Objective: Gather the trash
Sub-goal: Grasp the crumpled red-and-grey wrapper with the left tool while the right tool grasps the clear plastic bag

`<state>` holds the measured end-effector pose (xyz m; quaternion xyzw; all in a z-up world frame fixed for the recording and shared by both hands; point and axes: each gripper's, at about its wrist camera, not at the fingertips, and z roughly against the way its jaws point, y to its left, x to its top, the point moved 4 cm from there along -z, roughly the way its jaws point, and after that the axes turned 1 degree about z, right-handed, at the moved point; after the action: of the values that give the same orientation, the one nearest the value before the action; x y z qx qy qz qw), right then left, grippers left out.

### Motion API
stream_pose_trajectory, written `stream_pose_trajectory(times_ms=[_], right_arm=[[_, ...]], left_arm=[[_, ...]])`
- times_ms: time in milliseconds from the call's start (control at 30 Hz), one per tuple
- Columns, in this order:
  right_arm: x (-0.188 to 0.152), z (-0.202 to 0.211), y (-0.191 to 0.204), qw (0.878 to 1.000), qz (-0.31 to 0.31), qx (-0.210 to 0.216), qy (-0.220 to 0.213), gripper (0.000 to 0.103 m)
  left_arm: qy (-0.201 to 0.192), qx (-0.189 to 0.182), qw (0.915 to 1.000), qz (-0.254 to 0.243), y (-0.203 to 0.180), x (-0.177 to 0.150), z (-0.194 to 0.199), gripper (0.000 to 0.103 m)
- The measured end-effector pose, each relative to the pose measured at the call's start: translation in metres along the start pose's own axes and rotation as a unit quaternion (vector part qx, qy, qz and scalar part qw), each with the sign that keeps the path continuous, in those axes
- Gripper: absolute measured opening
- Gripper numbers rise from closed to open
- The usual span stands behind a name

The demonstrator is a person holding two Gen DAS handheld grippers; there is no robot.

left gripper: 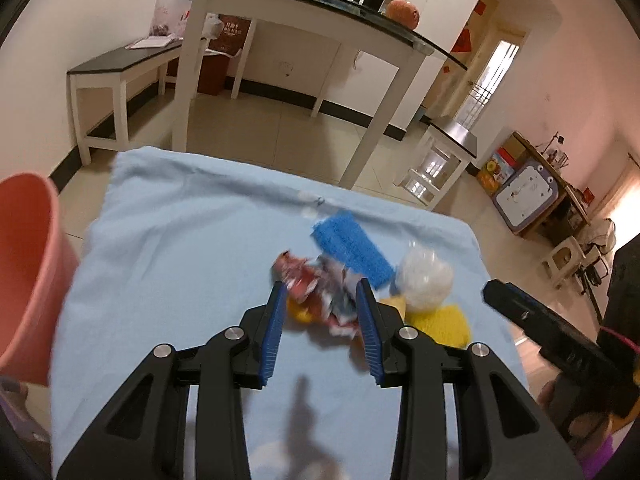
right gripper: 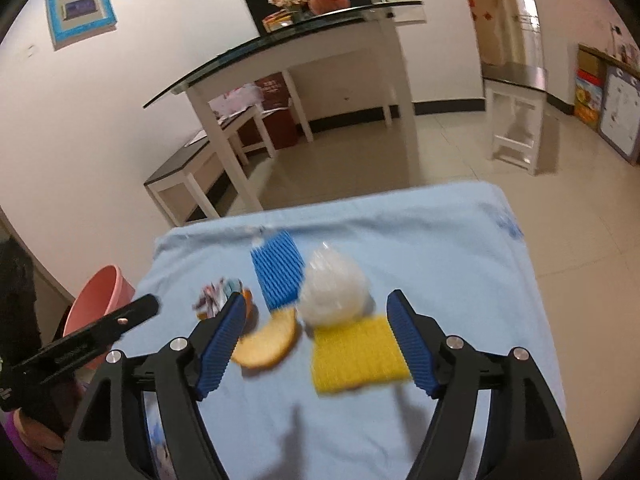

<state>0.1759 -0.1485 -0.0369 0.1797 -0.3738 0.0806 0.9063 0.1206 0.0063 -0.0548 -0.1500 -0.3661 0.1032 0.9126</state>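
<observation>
Between my left gripper (left gripper: pixel 322 296) I see the crumpled red-and-white wrapper (left gripper: pixel 320 288); the jaws stand spread on either side of it, and through the blur I cannot tell whether the pads touch it. My right gripper (right gripper: pixel 316 312) is spread wide, with the bread slice (right gripper: pixel 266 342) just inside its left finger and the yellow foam net (right gripper: pixel 356 354) beside its right one. The white plastic ball (right gripper: pixel 332 294) and blue foam net (right gripper: pixel 278 274) lie just beyond the tips. Only the right view shows the bread plainly; the left one hides most of it behind the wrapper. The wrapper's print is unreadable. Far left of both jaws stands the pink bin (left gripper: pixel 28 276), off the blue cloth (left gripper: pixel 180 232).
</observation>
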Motion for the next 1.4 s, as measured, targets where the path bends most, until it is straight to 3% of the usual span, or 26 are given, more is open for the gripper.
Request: stream_pose_trajectory(times_ms=[233,367,433,533,600,733,867,1233,1400], right_arm=[[0.004,-0.053,-0.003,0.999,0.001,-0.007,0.035,0.073],[-0.007,-0.074,-0.011,0.998,-0.003,-0.024,0.060,0.072],[-0.010,-0.078,-0.015,0.998,-0.008,-0.023,0.066,0.056],[-0.012,-0.073,-0.019,0.998,-0.018,-0.016,0.061,0.045],[-0.012,-0.068,-0.022,0.998,-0.022,-0.012,0.056,0.038],[-0.014,-0.058,-0.023,0.998,-0.029,-0.014,0.049,0.032],[-0.014,-0.039,-0.017,0.999,-0.031,-0.010,0.033,0.032],[-0.010,0.008,0.032,0.999,-0.014,0.034,-0.008,0.032],[-0.006,0.020,0.070,0.998,0.021,0.054,-0.017,0.032]], left_arm=[[0.041,0.049,0.9978,0.016,0.009,-0.001,-0.050,0.044],[0.060,0.050,0.9967,0.023,0.018,-0.011,-0.062,0.044],[0.058,0.043,0.9971,0.023,0.019,-0.012,-0.062,0.044],[0.055,0.035,0.9976,0.021,0.019,-0.014,-0.059,0.043],[0.049,0.031,0.9982,0.013,0.015,-0.016,-0.058,0.030],[0.041,0.022,0.9989,0.004,0.010,-0.015,-0.056,0.017],[0.022,0.016,0.9996,-0.007,0.007,-0.012,-0.041,0.009],[-0.023,0.032,0.9991,-0.015,0.025,-0.020,0.019,0.009],[-0.033,-0.001,0.9993,0.016,0.040,-0.021,0.048,0.009]])
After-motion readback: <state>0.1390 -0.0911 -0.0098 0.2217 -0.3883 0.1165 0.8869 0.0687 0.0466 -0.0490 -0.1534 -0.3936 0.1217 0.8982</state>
